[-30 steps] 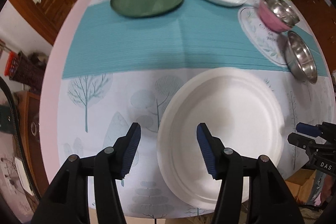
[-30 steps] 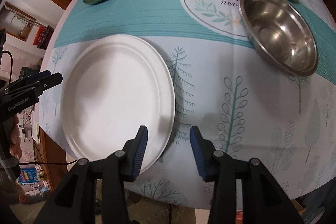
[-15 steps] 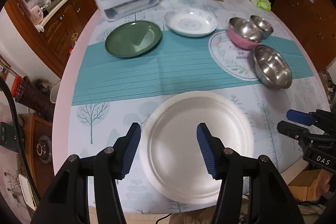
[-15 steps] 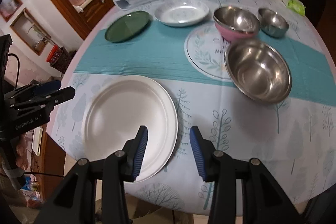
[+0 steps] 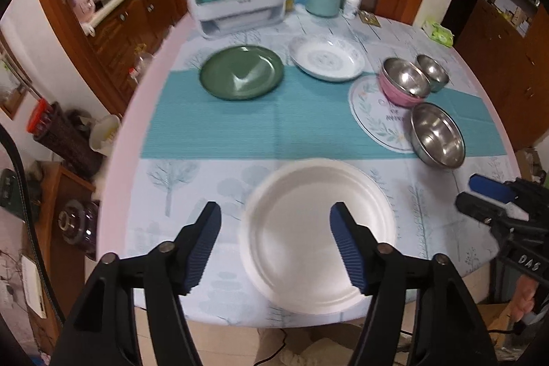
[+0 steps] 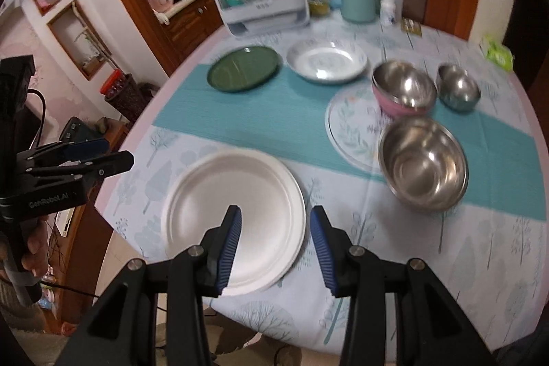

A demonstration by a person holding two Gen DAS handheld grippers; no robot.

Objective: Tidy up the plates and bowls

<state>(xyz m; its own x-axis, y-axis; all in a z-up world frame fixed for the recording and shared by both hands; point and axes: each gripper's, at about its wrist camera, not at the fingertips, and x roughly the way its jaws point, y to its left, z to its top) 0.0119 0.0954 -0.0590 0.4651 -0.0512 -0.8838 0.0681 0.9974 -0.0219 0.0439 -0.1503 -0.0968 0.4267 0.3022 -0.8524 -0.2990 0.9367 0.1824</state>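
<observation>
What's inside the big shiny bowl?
Nothing shows inside the big shiny bowl; its steel bottom only shines back light. It sits partly on the round mat, so the bit of mat underneath is hidden.

White plate [image 5: 319,235], green plate [image 5: 242,71], pink bowl [image 5: 399,91], teal runner [image 5: 274,126], tree-print cloth [image 5: 171,180]
</observation>
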